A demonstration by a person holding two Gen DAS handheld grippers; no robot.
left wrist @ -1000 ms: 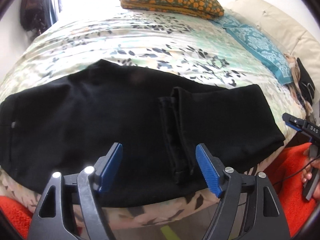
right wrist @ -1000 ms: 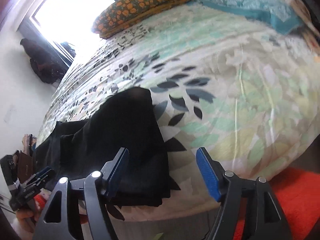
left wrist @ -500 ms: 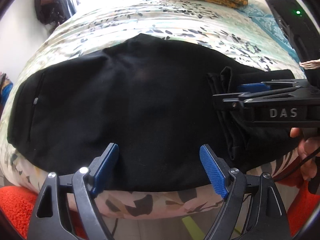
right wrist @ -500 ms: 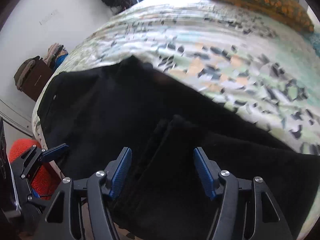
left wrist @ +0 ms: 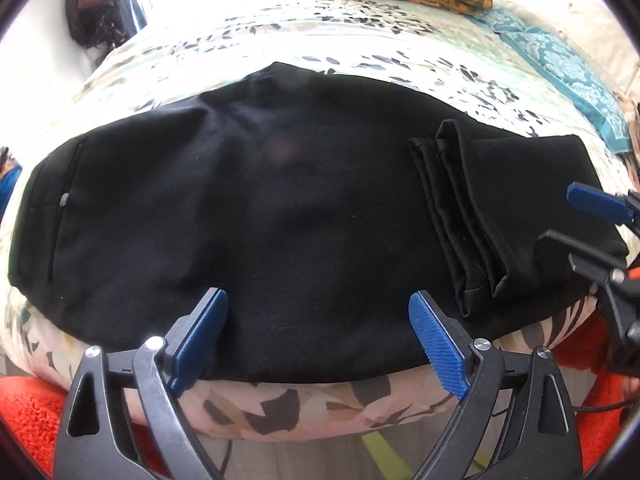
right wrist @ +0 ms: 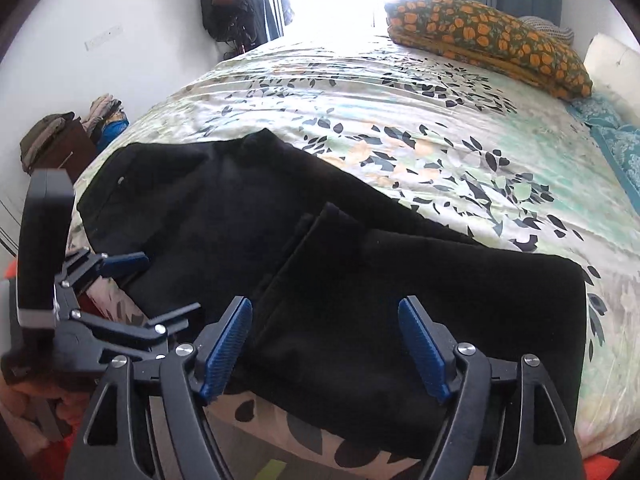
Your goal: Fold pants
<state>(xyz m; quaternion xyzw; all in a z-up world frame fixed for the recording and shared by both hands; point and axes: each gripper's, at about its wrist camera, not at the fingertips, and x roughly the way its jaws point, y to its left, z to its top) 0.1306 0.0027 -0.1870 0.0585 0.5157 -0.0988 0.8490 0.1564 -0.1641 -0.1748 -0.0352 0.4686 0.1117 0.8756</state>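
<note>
The black pants (right wrist: pixel 360 280) lay folded across the near edge of the bed (right wrist: pixel 400 112), their leg hems doubled back toward the middle. The right tool (right wrist: pixel 324 344) hovered at six o'clock over the folded leg end, its blue pads apart with nothing pinched; its jaws had just been opening. At nine o'clock the left tool (right wrist: pixel 156 284) stood spread beside the waist end. An orange-flowered pillow (right wrist: pixel 488 40) rested at one o'clock.
</note>
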